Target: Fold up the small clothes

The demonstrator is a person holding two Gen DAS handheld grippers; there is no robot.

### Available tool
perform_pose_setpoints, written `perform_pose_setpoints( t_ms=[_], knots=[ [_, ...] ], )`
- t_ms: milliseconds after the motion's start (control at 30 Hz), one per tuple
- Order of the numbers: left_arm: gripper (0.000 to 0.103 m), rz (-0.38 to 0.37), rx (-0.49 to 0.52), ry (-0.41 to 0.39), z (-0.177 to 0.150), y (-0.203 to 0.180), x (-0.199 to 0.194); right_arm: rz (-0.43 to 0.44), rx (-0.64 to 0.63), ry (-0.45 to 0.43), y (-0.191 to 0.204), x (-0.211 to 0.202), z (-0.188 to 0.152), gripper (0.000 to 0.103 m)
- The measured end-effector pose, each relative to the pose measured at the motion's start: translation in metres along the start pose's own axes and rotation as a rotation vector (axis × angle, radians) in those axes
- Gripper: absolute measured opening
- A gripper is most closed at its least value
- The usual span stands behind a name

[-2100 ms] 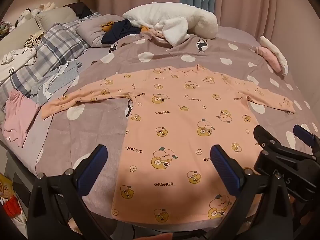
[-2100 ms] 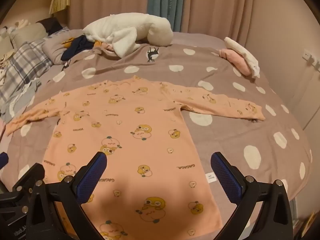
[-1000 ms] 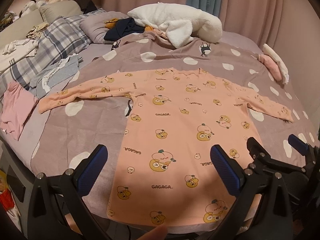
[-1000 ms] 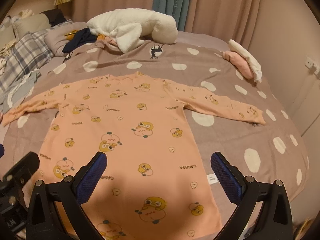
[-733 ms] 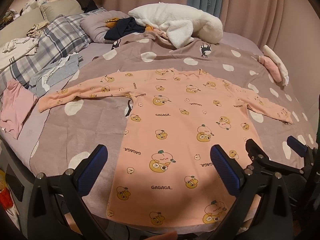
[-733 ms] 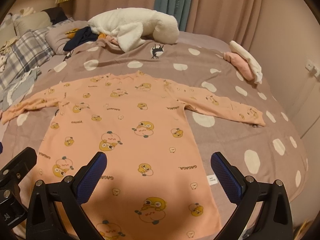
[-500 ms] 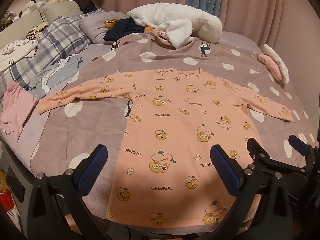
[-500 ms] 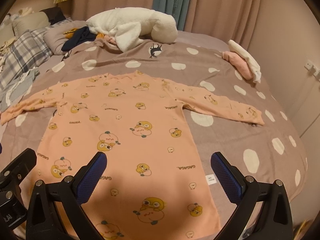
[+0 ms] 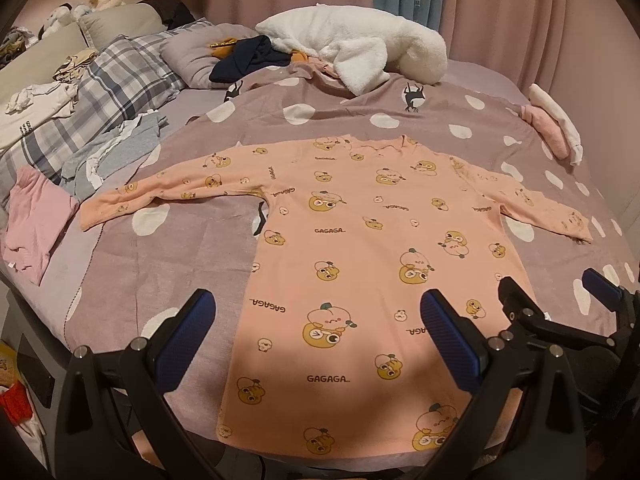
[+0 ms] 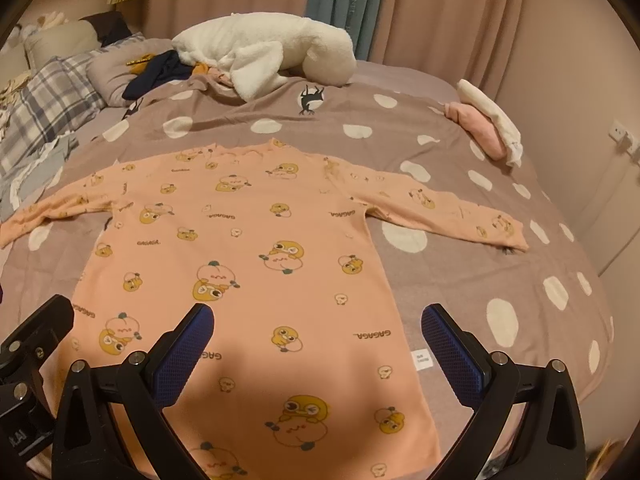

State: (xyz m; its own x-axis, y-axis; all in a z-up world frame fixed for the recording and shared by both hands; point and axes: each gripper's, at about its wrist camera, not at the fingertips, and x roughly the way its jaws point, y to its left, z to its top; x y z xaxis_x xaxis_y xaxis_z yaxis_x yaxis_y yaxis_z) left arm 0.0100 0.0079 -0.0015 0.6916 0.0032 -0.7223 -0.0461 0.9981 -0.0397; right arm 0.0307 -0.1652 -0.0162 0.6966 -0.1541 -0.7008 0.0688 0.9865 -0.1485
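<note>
Peach long-sleeve shirt [image 9: 360, 264] laid flat on the spotted duvet [image 9: 168, 264], nothing folded yet; both grippers wide open, empty, hovering over the hem.

Left gripper [image 9: 316, 344] sits above the hem's left-centre, right gripper [image 10: 316, 348] above its right-centre. Shirt's long axis runs hem (near edge of bed) to collar (far, toward the white fleece bundle [image 9: 352, 52]); sleeves splay out left and right, cuffs angled slightly toward the camera. Suggest starting with the sleeves: pinch the right cuff [image 10: 508, 232] by a single layer, carry it across the chest, keep the side seam straight, then mirror with the left sleeve [image 9: 160, 196]. Avoid snagging the duvet underneath.
</note>
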Motion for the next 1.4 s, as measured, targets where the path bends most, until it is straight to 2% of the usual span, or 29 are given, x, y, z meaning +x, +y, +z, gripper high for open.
perform_pose_setpoints(
  t_ms=[200, 433, 600, 833, 967, 1167, 1400],
  knots=[
    [0.102, 0.001, -0.009, -0.007, 0.002, 0.002, -0.005, 0.003, 0.015, -0.003, -0.002, -0.002, 0.0, 0.103],
    [0.103, -0.014, -0.054, -0.044, 0.001, 0.004, -0.021, 0.064, 0.047, -0.027, -0.01, -0.016, -0.005, 0.103],
    [0.102, 0.005, -0.036, -0.037, -0.003, 0.001, -0.02, 0.053, 0.038, -0.041, -0.01, -0.022, -0.008, 0.103],
    [0.103, 0.074, 0.003, -0.079, -0.006, 0.002, -0.02, 0.066, 0.047, -0.045, -0.012, -0.023, -0.009, 0.103],
    [0.102, 0.063, -0.009, -0.064, -0.003, 0.005, -0.016, 0.063, 0.043, -0.046, -0.011, -0.022, -0.009, 0.103],
    [0.102, 0.086, -0.014, -0.059, 0.0, 0.005, -0.011, 0.058, 0.028, -0.034, -0.006, -0.016, -0.008, 0.103],
    [0.103, 0.058, -0.025, -0.01, 0.004, 0.004, -0.003, 0.07, 0.001, -0.025, 0.001, -0.012, -0.007, 0.103]
  ],
)
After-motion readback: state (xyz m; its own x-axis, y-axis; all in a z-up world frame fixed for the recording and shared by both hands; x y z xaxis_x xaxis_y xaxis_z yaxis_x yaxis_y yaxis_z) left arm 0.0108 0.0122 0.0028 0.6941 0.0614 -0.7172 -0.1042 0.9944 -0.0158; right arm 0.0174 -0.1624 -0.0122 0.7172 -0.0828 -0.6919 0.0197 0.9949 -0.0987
